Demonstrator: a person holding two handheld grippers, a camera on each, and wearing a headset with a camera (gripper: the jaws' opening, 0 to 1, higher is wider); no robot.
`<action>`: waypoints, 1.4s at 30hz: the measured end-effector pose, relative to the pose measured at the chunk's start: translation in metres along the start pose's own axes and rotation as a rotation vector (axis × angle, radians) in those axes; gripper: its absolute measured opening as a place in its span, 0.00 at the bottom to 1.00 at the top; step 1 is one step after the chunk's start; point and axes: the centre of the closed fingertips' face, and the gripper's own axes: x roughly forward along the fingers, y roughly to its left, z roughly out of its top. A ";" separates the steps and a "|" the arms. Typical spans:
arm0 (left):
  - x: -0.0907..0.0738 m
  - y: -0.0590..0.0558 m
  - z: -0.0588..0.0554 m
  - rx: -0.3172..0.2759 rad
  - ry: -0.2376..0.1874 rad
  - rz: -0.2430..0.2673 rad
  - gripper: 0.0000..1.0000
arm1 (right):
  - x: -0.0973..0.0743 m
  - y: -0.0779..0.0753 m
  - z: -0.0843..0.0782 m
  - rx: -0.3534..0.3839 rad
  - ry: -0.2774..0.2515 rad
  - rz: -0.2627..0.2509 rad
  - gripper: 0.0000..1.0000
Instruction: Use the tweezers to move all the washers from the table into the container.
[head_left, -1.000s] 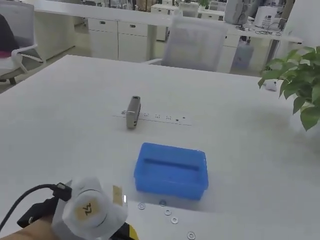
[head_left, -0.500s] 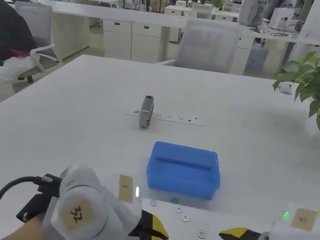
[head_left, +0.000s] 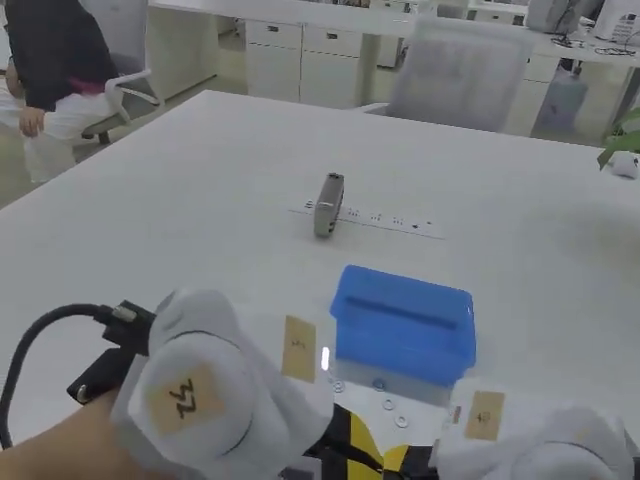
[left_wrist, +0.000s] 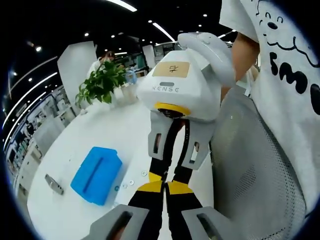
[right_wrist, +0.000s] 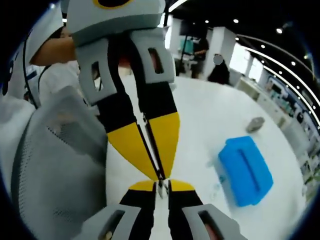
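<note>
Four washers (head_left: 388, 404) are counted at six o'clock of one blue container (head_left: 405, 325). In the right gripper view one pair of tweezers (right_wrist: 148, 142) is seen clamped by left gripper (left_wrist: 164, 186) and right gripper (right_wrist: 161, 187) jaws alike.

The tweezers (right_wrist: 151, 150) are a thin blurred line between the jaws of the left gripper (right_wrist: 159, 175). Whether the right gripper (right_wrist: 161, 188) grips them is unclear. Washers (head_left: 388, 404) beyond the tips are mere specks, too small to count.

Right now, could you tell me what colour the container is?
The container is blue, best seen in the head view.
</note>
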 end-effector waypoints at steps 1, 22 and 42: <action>0.000 0.000 0.001 0.004 -0.001 -0.004 0.00 | 0.002 0.000 0.000 -0.017 0.006 0.004 0.04; -0.007 0.011 -0.007 -0.081 -0.033 0.083 0.00 | 0.017 -0.002 -0.002 -0.052 -0.002 0.056 0.03; -0.056 0.041 -0.046 -0.507 -0.078 0.581 0.49 | 0.001 -0.055 0.016 0.293 -0.195 -0.071 0.03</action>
